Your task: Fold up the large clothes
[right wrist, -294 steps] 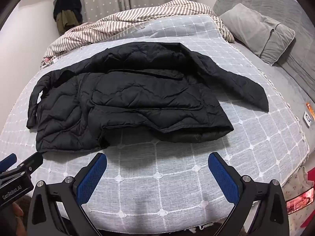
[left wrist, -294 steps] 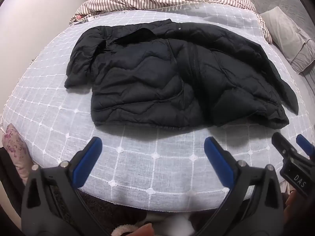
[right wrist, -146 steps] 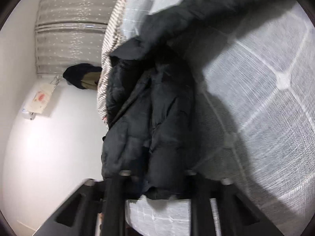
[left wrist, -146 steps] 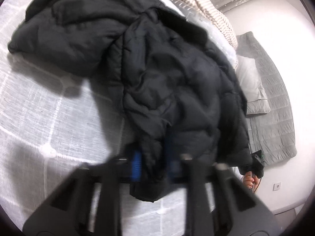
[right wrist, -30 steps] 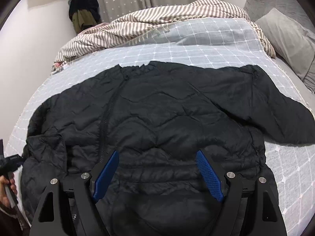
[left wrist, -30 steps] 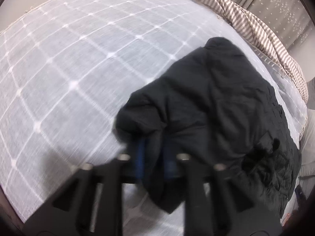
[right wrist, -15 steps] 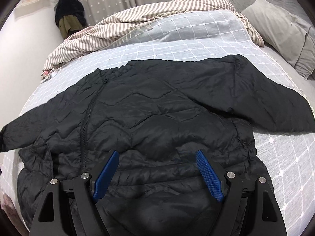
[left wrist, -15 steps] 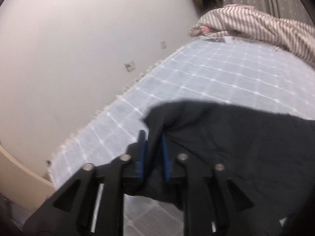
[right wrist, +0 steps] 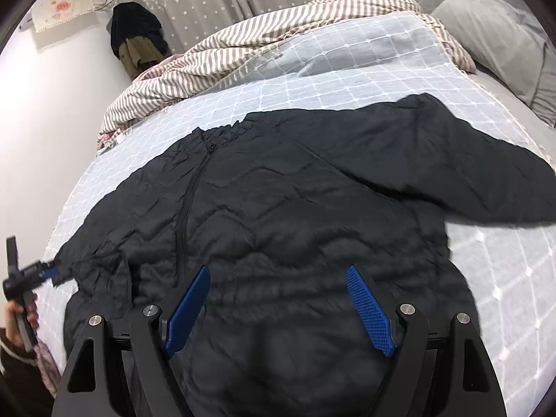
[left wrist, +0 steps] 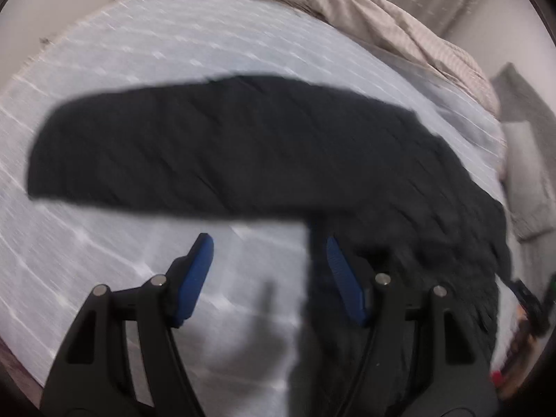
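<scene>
Jacket [right wrist: 312, 208]: spread flat on bed [right wrist: 504, 260].
Left gripper [left wrist: 267, 271]: fingers opening, sleeve [left wrist: 194, 149] released.
Right gripper [right wrist: 278, 305]: fingers apart, grasping nothing.

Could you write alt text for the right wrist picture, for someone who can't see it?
A black jacket lies spread flat on a bed's checked cover, sleeves out to both sides. The right hand-held gripper hovers open over its lower part, and at the far left a hand holds the other hand-held gripper by a sleeve end. A striped blanket lies bunched behind.
</scene>
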Available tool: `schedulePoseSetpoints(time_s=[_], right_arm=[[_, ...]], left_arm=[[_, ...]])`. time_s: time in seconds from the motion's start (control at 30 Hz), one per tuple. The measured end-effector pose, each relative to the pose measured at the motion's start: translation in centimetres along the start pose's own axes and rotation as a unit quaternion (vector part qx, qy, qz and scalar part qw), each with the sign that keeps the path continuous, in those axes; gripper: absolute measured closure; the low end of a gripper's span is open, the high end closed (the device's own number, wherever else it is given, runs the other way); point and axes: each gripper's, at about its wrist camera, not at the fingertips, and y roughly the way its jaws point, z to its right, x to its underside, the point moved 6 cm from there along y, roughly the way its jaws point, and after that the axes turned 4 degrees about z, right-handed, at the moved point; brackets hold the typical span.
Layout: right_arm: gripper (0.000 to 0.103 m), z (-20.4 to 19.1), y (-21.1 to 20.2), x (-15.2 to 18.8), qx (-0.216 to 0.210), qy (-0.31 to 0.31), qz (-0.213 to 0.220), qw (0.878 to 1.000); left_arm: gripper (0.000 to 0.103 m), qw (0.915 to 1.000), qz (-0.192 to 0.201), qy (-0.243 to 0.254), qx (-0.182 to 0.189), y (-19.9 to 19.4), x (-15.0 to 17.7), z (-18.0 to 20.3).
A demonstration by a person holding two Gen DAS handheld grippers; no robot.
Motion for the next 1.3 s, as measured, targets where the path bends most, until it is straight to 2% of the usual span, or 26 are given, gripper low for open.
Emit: schedulePoseSetpoints(time_s=[0.13,0.2,0.33,0.47,0.57,0.67,0.77,0.83,0.87,0.9,0.97,1.03,1.07,1.13,1.2,1.3], right_arm=[[0.021,2.2,-2.8,2.1,0.001,0.015,-0.005,1.000],[0.021,3.7,-4.5,3.6,-0.002,0.020,-0.009,1.000],[0.021,7.3,-7.1,7.0,0.018,0.017,-0.021,0.999],[0.021,11.4,-9.2,11.0,0.034,0.024,-0.040,0.998],[0.021,14.1,-10.2,13.9,0.006,0.073,-0.055,0.996],[0.021,15.2,-10.4,17.0,-0.061,0.122,-0.083,0.987],[0.021,14.4,-10.5,18.5,-0.125,0.138,-0.093,0.978],[0.021,13.5,-10.9,18.7,-0.156,0.128,-0.089,0.975],[0.021,13.2,-11.2,18.8,-0.163,0.124,-0.088,0.975],[0.021,13.1,-11.6,18.9,-0.162,0.115,-0.084,0.976],[0.021,13.1,-12.6,19.0,-0.146,0.087,-0.070,0.983],[0.021,13.6,-13.7,19.2,-0.113,0.062,-0.053,0.990],[0.021,13.8,-13.8,19.3,-0.101,0.055,-0.050,0.992],[0.021,14.2,-14.3,19.4,-0.050,0.026,-0.047,0.997],[0.021,14.3,-14.4,19.4,-0.016,0.005,-0.043,0.999],[0.022,13.7,-13.9,19.4,0.023,-0.031,-0.039,0.998]], left_arm=[[0.034,0.9973,-0.039,0.013,0.061,-1.4,4.7,1.6],[0.034,0.9934,-0.053,0.035,0.095,-2.4,7.1,2.2],[0.034,0.9767,-0.102,0.101,0.160,-3.0,12.3,3.3],[0.034,0.9541,-0.151,0.108,0.235,-2.8,16.6,4.3],[0.035,0.9410,-0.186,0.109,0.261,-2.1,18.9,5.3],[0.035,0.9318,-0.195,0.118,0.282,-2.4,19.7,6.5],[0.038,0.9162,-0.225,0.116,0.311,-3.4,20.5,7.5],[0.044,0.9134,-0.239,0.133,0.302,-3.9,21.4,7.9],[0.045,0.9171,-0.236,0.143,0.288,-4.4,21.6,7.8],[0.045,0.9256,-0.220,0.161,0.263,-5.3,21.7,7.9],[0.045,0.9335,-0.193,0.194,0.233,-6.4,21.8,8.2],[0.043,0.9427,-0.156,0.236,0.176,-7.7,22.0,7.9],[0.043,0.9436,-0.147,0.257,0.148,-8.1,22.2,7.5],[0.042,0.9382,-0.135,0.309,0.077,-8.5,23.1,6.4],[0.042,0.9252,-0.131,0.355,0.024,-8.2,24.2,6.3],[0.042,0.9107,-0.130,0.392,-0.012,-7.4,25.3,6.8]])
